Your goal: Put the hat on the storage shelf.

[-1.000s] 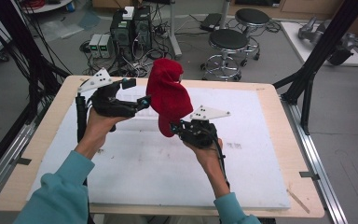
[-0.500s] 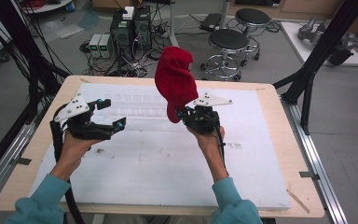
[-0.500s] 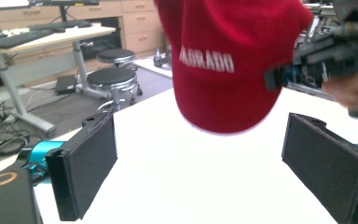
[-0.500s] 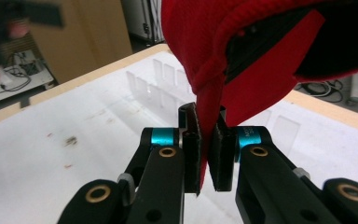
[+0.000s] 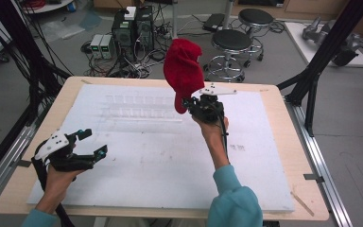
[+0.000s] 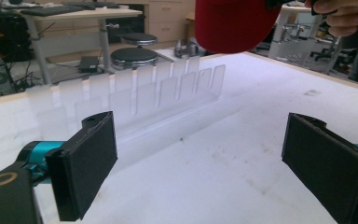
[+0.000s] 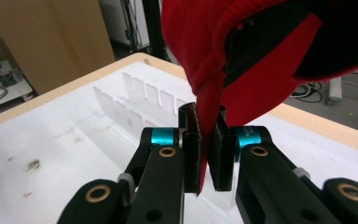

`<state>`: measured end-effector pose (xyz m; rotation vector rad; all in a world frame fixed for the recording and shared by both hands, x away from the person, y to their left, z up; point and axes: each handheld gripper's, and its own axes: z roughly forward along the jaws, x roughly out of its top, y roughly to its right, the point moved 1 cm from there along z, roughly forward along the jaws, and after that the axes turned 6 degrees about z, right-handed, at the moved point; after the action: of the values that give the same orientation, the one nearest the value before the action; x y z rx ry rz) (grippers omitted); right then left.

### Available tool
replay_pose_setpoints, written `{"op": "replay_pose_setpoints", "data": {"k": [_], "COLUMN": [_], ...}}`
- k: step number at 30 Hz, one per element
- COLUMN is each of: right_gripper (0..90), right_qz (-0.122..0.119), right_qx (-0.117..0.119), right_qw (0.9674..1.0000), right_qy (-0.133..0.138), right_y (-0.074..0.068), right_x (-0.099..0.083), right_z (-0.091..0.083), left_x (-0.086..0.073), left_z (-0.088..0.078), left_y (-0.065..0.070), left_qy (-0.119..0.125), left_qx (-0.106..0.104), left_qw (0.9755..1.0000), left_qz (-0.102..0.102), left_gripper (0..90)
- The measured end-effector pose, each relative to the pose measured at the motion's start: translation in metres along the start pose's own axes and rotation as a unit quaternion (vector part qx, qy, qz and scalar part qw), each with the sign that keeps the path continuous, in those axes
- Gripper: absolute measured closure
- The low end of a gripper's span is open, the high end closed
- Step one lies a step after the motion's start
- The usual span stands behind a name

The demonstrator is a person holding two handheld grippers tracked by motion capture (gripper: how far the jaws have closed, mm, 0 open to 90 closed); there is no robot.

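Note:
A red cap [image 5: 183, 71] is held up in the air above the back of the white board, gripped by its brim. My right gripper [image 5: 192, 105] is shut on that brim; in the right gripper view the red brim [image 7: 208, 135] is pinched between the two black pads and the cap's crown [image 7: 261, 42] hangs over them. My left gripper [image 5: 92, 144] hovers low over the board's front left corner, open with nothing between its fingers [image 6: 88, 163]. In the left gripper view the red cap [image 6: 235, 23] shows at the top edge.
A clear plastic slotted rack [image 5: 142, 108] lies on the white board [image 5: 170, 161] near its back; the rack [image 6: 168, 93] stands ahead of my left gripper. Wooden table edges [image 5: 288, 142] frame the board. Stools [image 5: 231, 45] and computer cases stand beyond the table.
My left gripper has let go of the cap and swung down and left toward the board's front left corner. My right gripper has carried the cap slightly up and back.

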<state>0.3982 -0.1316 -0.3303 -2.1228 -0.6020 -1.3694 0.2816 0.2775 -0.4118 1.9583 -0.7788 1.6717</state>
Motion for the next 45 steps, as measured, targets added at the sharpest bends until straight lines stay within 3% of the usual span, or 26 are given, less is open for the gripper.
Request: {"op": "replay_pose_setpoints", "data": {"k": [4, 14, 26, 37, 45], "right_gripper": [85.3, 85.3, 85.4, 85.3, 85.2], "right_qz": [0.007, 0.020, 0.029, 0.038, 0.021], "right_qx": [-0.008, -0.007, -0.006, -0.005, -0.014], "right_qw": [0.9999, 0.9998, 0.9993, 0.9984, 0.9972], "right_qy": [0.003, -0.002, -0.024, -0.042, -0.071], "right_y": [0.005, 0.012, 0.014, 0.016, 0.011], "right_x": [0.002, -0.006, -0.015, -0.023, -0.033], "right_z": [0.007, 0.031, 0.048, 0.050, 0.046], "left_x": [-0.015, -0.038, -0.042, -0.042, -0.043], "left_z": [-0.006, -0.012, -0.015, -0.016, -0.017], "left_y": [-0.001, 0.000, -0.001, 0.000, 0.001], "left_qy": [0.000, -0.012, -0.009, -0.003, 0.000], "left_qx": [0.012, 0.040, 0.046, 0.046, 0.048], "left_qw": [0.9999, 0.9991, 0.9989, 0.9989, 0.9988], "left_qz": [-0.007, 0.007, 0.005, 0.010, 0.010], "left_gripper": [10.6, 10.8, 10.9, 10.9, 10.9]}}
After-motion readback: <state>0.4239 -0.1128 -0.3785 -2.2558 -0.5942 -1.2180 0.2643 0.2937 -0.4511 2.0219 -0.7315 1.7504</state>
